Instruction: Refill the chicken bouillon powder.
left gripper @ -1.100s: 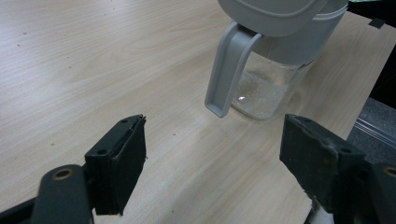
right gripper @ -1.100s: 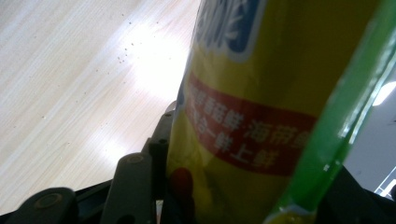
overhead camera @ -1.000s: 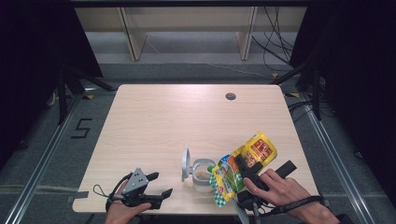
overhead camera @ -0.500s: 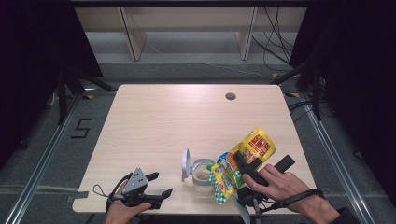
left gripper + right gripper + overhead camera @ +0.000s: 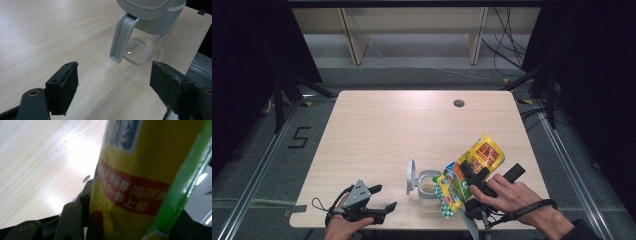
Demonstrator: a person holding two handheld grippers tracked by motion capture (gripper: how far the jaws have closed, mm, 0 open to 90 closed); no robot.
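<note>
Tipping lower over the jar (image 5: 428, 186), right tongs (image 5: 473, 181) pinch the pouch (image 5: 469, 172); left tongs (image 5: 381, 197) stay spread.

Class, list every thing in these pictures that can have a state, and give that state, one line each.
Jar: upright, lid flipped open, some contents inside.
Snack bag: tilted over the jar, clamped.
Left hand-held gripper: open, holding nothing.
Right hand-held gripper: shut on the snack bag.
</note>
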